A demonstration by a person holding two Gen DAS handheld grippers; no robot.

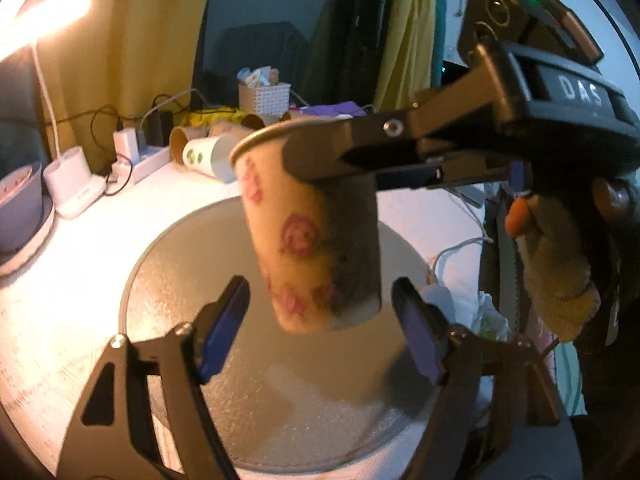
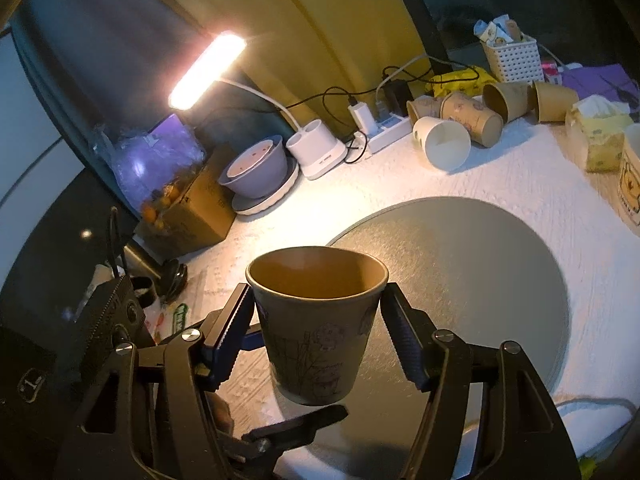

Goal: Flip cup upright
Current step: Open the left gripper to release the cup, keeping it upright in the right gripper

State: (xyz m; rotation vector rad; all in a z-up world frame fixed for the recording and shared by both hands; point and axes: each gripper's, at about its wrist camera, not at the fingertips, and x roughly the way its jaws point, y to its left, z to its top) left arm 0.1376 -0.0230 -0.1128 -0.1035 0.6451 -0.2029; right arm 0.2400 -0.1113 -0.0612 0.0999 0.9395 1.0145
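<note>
Blurred cup (image 1: pixel 308 236), base perhaps clear of mat (image 1: pixel 192 280).

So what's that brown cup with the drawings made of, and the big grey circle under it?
The brown cup with drawings looks like matte paper: thin rolled rim, printed sides. The round grey mat seems to be foam or textured plastic, with a pebbly, dull surface; hard to say which.

Printed tan paper cup (image 2: pixel 316 328): matt, smooth. Round grey mat (image 2: pixel 472 264): matt, fine pebbled grain. White bench covering (image 2: pixel 520 176): rough, woven-looking. Black right claw (image 2: pixel 318 334): matt plastic, shiny metal screws, ribbed blue pads (image 2: pixel 406 344).
</note>
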